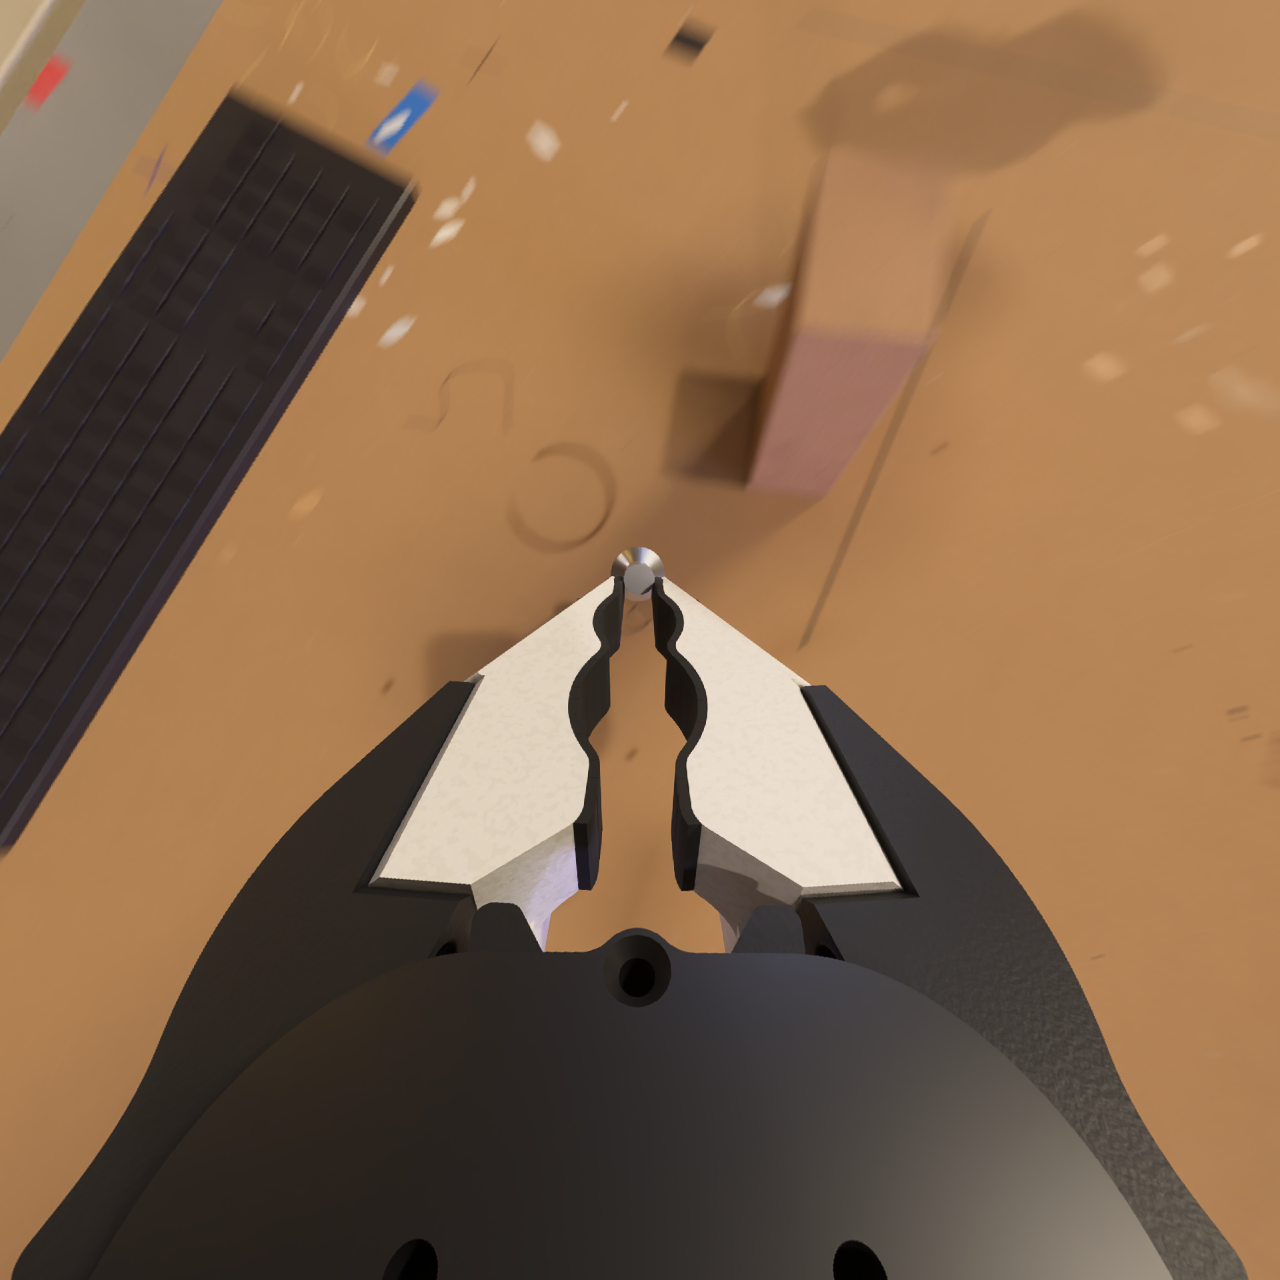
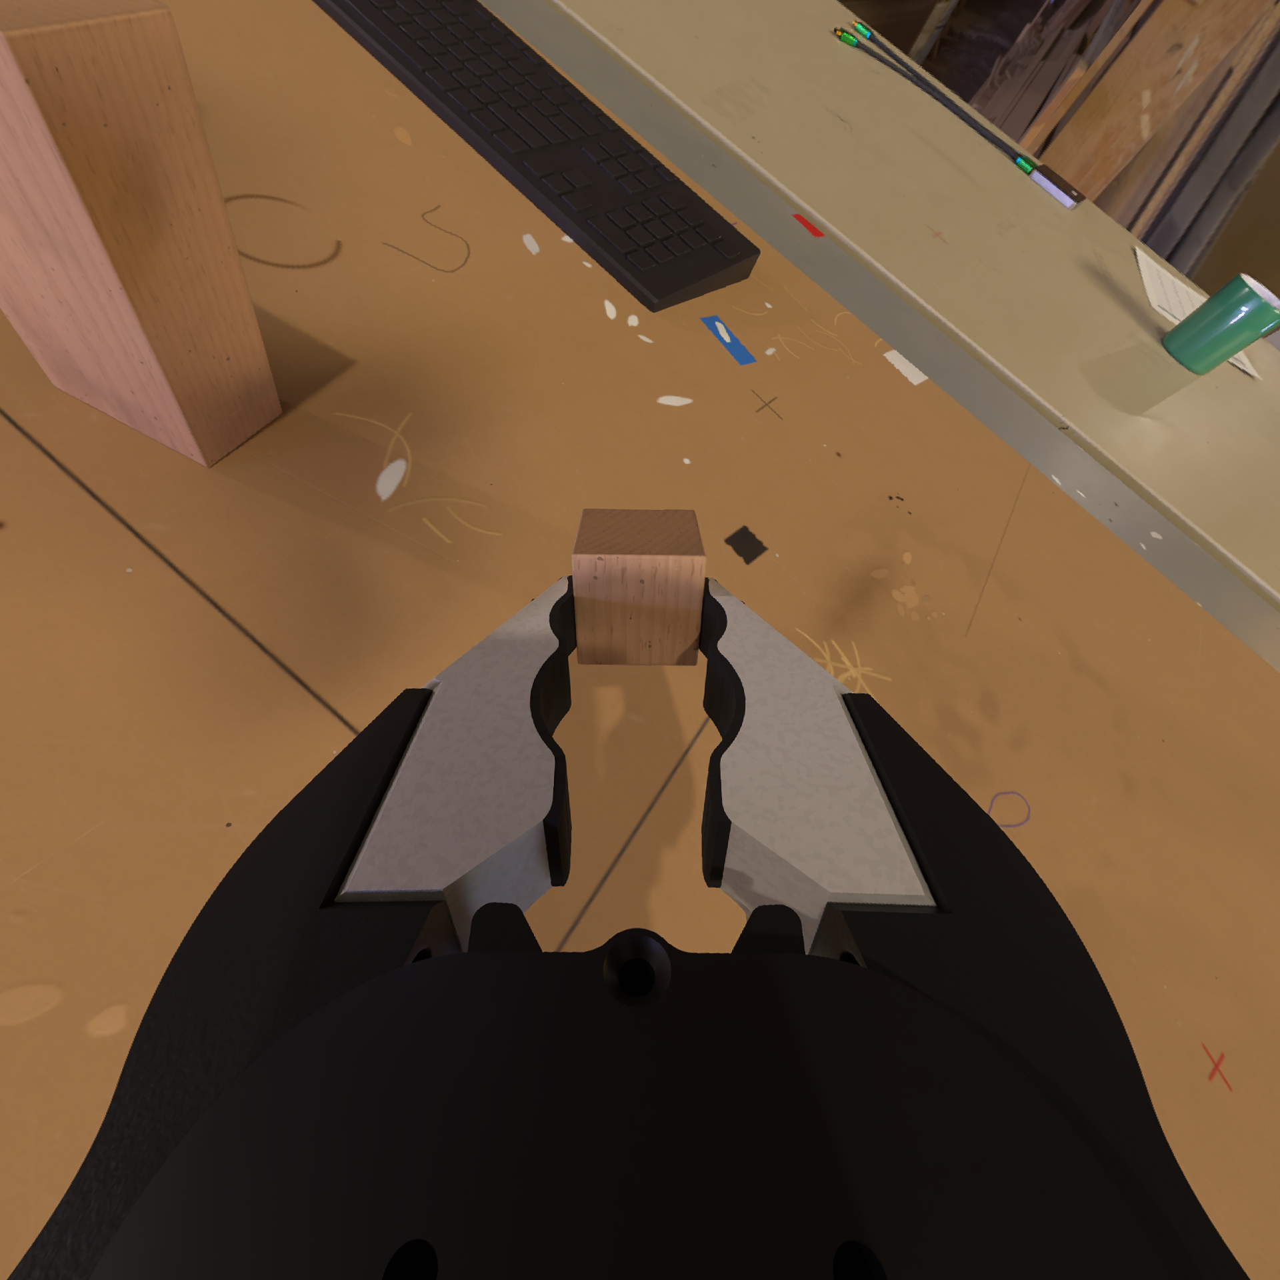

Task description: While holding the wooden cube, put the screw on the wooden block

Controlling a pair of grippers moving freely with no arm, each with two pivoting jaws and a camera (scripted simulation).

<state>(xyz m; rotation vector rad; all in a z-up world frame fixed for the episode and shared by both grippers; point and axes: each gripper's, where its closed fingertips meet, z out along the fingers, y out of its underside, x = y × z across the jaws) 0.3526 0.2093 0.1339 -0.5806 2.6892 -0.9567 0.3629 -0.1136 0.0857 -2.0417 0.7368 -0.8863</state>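
The brown counter [image 2: 208, 762] is scuffed with pencil marks and pale paint flecks. A tall wooden block [image 2: 125, 228] stands on it. A black keyboard [image 2: 554, 145] lies near its far edge, beside a strip of blue tape [image 2: 727, 341].

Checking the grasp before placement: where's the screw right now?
In the left wrist view, the screw is pinched at the tips of the left gripper, above the tabletop, short of the wooden block ahead and to the right.
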